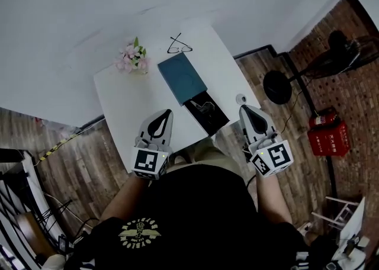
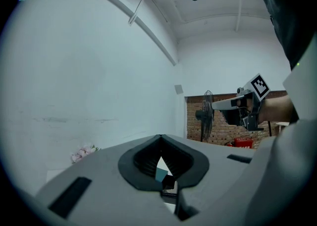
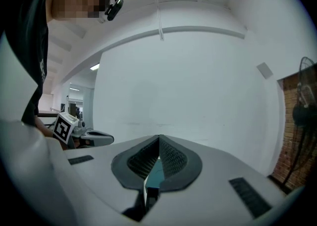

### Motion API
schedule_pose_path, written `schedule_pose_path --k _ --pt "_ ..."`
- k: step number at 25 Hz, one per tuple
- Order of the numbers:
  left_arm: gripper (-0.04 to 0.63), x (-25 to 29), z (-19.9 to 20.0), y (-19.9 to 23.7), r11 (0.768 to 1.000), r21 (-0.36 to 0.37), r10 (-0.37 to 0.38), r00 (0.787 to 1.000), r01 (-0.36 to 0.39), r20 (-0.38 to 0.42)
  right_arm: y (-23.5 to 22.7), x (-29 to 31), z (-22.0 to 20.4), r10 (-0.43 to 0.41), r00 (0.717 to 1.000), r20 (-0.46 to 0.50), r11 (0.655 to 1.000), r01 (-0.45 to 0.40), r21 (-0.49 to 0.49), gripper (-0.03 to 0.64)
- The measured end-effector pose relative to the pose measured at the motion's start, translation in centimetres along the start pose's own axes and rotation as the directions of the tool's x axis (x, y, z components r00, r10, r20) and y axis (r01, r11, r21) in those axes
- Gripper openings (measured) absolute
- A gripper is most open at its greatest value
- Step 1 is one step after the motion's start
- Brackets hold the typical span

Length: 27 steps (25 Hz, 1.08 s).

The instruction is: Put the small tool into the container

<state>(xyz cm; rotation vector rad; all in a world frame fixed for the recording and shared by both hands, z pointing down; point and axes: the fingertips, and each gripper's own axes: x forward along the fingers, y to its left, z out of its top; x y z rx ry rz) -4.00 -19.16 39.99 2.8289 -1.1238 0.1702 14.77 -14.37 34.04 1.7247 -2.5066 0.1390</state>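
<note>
Looks close to done: small tool (image 1: 204, 107) apparently lying inside the open black container (image 1: 215, 123), right of centre on the white table (image 1: 127, 106), with a teal lid (image 1: 182, 77) just beyond it. Left gripper (image 1: 167, 113) and right gripper (image 1: 247, 111) both clenched on nothing, held at the near edge, either side of the container. Perhaps only the closing left. Too small to tell the tool's shape; near table edge hidden behind the body.
</note>
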Motion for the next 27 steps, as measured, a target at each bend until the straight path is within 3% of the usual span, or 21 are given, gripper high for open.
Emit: schedule_pose_path --k 6,17,27 --pt "0.006 0.0 0.6 -1.0 1.0 -0.002 0.011 1.0 -0.011 0.011 -0.3 -1.1 1.8 0.009 1.0 0.029 1.0 -0.009 -0.014 0.002" --pt "0.006 1.9 2.7 -4.3 0.996 0.014 0.09 0.996 -0.09 0.0 -5.5 -2.1 0.7 0.082 0.996 0.036 0.997 -0.082 0.009 0.002" --pt "0.006 8.0 6.0 -12.8 0.997 -0.022 0.07 0.994 -0.069 0.079 -13.6 -6.3 -0.7 0.157 0.988 0.003 0.988 -0.157 0.015 0.002"
